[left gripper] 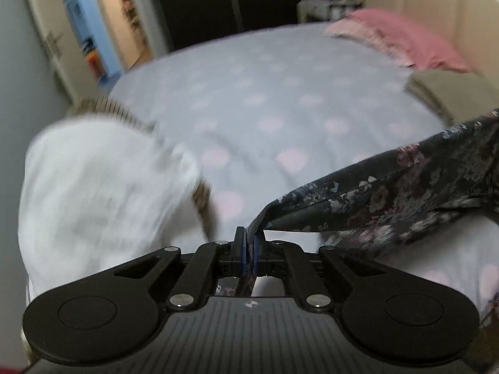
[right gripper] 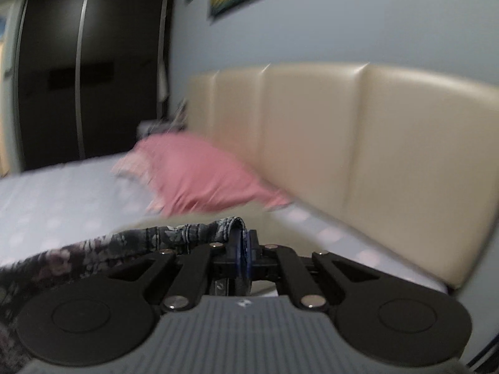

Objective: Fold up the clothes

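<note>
The left gripper [left gripper: 248, 237] is clamped on an edge of the dark floral garment [left gripper: 389, 193], which stretches toward the frame's right. The right gripper [right gripper: 244, 240] pinches another edge of it, with the cloth trailing to lower left above the heart-print bedsheet [left gripper: 265, 93].

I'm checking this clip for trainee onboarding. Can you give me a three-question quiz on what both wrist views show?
1. True or false: both hand-held grippers are shut on the dark floral garment.
2. Which lies nearest the beige headboard? A) pink pillow B) white garment C) dark wardrobe
3. Fill in: the bedsheet is pale blue with ____ spots.

Key: 1 true (left hand-held gripper, right hand-held gripper); 2 A; 3 pink.
</note>
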